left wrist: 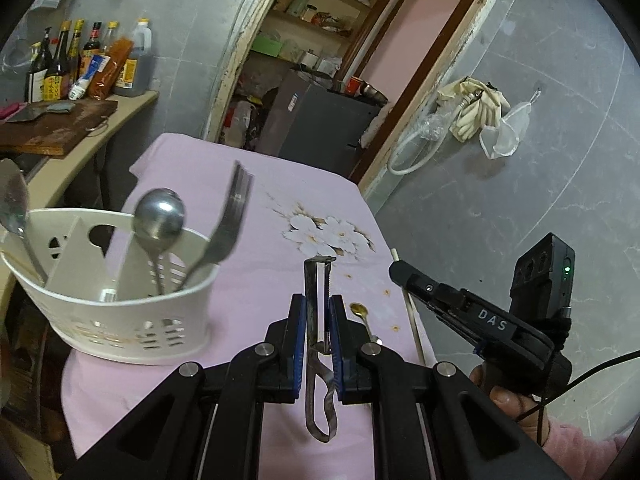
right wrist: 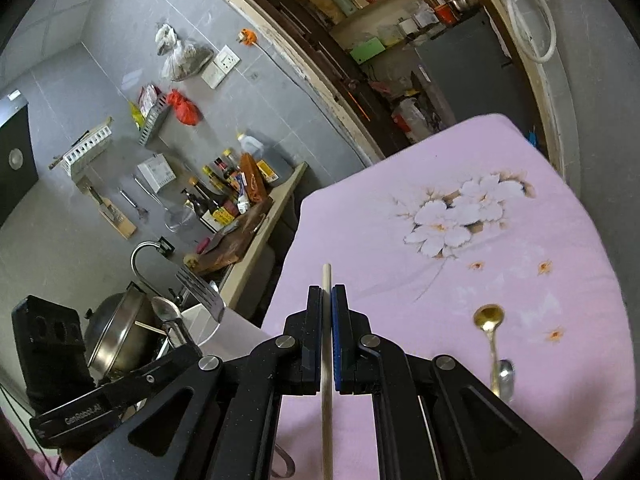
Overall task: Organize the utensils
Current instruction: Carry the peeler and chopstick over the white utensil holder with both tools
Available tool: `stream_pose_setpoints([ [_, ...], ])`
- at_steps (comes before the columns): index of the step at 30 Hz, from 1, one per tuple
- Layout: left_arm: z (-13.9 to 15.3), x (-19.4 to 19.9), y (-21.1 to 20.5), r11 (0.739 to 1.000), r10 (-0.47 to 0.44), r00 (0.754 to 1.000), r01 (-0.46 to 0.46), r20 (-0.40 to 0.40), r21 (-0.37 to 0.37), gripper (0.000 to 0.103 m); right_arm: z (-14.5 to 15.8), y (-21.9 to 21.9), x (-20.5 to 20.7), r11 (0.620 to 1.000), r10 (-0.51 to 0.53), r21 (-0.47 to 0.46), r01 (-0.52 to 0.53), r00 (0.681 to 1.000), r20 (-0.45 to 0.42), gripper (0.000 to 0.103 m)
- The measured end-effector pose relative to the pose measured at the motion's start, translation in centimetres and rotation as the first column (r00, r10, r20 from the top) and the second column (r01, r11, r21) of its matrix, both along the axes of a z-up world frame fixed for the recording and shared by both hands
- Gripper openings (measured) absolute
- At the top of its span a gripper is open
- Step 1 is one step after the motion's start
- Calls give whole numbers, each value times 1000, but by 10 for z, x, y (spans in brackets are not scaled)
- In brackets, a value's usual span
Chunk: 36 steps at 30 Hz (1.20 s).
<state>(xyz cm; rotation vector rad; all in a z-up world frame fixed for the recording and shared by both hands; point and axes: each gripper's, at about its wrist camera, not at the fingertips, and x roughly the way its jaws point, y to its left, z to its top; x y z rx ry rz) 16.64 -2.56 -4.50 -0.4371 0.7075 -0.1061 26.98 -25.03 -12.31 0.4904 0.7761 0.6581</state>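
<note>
My left gripper (left wrist: 318, 300) is shut on a metal peeler (left wrist: 318, 312), held above the pink floral tablecloth (left wrist: 280, 208), to the right of a white utensil caddy (left wrist: 116, 320). The caddy holds a spoon (left wrist: 160, 216), a fork (left wrist: 232, 216) and another spoon (left wrist: 14, 204). My right gripper (right wrist: 327, 292) is shut on a wooden chopstick (right wrist: 327, 352); it shows in the left wrist view (left wrist: 400, 270) at the right. A small gold spoon (right wrist: 490, 320) lies on the cloth, also in the left wrist view (left wrist: 360, 312). A second silver spoon (right wrist: 505, 376) lies beside it.
A counter (left wrist: 80, 132) at the left carries a cutting board (left wrist: 52, 128) and sauce bottles (left wrist: 72, 60). A sink tap (right wrist: 144, 252) and a metal pot (right wrist: 116, 336) stand left of the table. A doorway with shelves (left wrist: 320, 20) is behind.
</note>
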Motion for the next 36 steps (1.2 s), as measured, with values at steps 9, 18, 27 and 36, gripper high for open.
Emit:
stream_pose_setpoints([
  [9, 8, -14, 28, 1000, 7, 1000, -7, 17, 7, 11, -1, 24, -7, 998, -17, 52, 19, 999, -44, 4],
  [18, 42, -30, 67, 1000, 21, 998, -20, 64, -16, 11, 60, 66, -15, 984, -1, 178, -25, 990, 144, 4],
  [27, 80, -34, 127, 996, 77, 987, -81, 137, 23, 11, 100, 124, 2, 963, -90, 271, 6, 950, 299, 4],
  [36, 81, -19, 190, 978, 176, 969, -191, 172, 78, 11, 102, 181, 8, 971, -209, 192, 142, 896, 391, 4],
])
